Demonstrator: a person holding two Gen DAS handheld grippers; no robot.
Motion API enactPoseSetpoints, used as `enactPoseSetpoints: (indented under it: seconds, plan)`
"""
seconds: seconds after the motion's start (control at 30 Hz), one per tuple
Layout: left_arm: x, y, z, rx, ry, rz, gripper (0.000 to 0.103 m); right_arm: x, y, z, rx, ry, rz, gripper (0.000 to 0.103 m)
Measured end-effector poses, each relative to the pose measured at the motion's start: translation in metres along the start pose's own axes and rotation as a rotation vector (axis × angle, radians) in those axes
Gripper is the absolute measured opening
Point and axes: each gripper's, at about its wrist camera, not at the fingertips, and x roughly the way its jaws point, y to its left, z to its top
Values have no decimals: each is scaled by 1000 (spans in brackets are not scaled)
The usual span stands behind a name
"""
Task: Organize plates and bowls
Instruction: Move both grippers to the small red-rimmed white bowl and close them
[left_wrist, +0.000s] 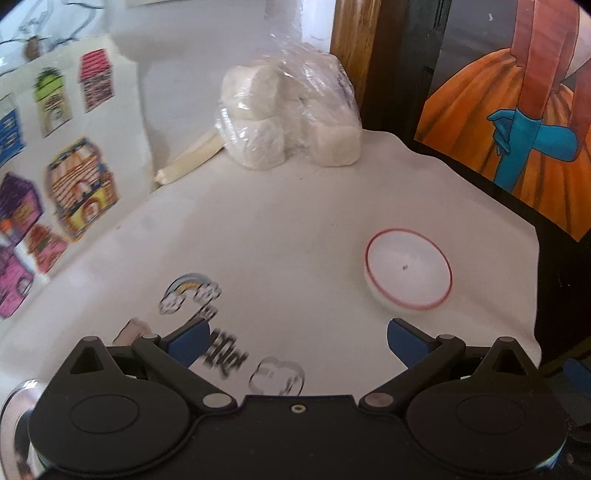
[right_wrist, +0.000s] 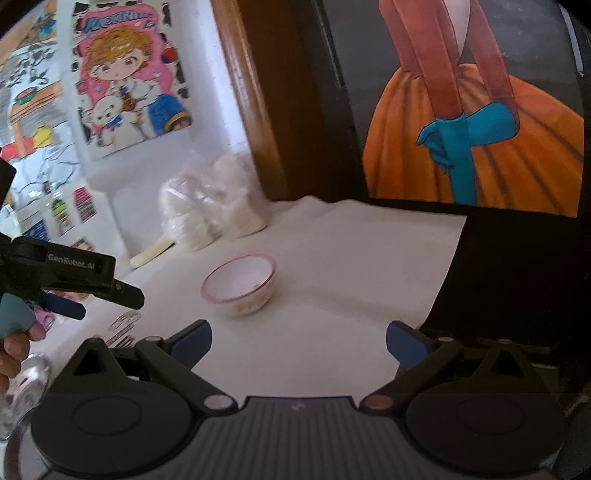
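A white bowl (left_wrist: 408, 273) with a thin red rim stands upright and empty on the white tablecloth (left_wrist: 280, 229). In the left wrist view it lies ahead and to the right of my left gripper (left_wrist: 297, 343), which is open with nothing between its blue pads. The right wrist view shows the same bowl (right_wrist: 240, 288), with a flower print on its side, ahead and a little left of my right gripper (right_wrist: 299, 343). That one is open and empty too. My left gripper (right_wrist: 107, 306) enters there from the left, short of the bowl.
A clear bag of white blocks (left_wrist: 291, 114) and a pale stick (left_wrist: 188, 158) lie at the back by the wall. Coloured drawings (left_wrist: 81, 192) hang on the left wall. A dark panel with an orange picture (right_wrist: 476, 147) stands right. A shiny metal item (right_wrist: 26, 376) sits lower left, partly hidden.
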Motion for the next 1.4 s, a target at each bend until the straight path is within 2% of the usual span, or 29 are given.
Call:
enactPoseSetpoints:
  seconds: [0.47, 0.77, 1.1, 1.2, 1.4]
  plan:
    - [61, -26, 30, -31, -4, -3, 102, 75, 3, 18, 5, 28, -17, 103]
    - [76, -29, 33, -24, 10, -2, 101, 97, 11, 23, -14, 25, -35, 102]
    - [79, -30, 32, -13, 11, -25, 96, 110, 17, 24, -25, 42, -42, 93]
    - [80, -32, 31, -5, 13, -38, 90, 111, 17, 25, -20, 40, -27, 88]
    - [81, -33, 31, 16, 23, -79, 62, 113, 19, 24, -19, 55, 8, 80]
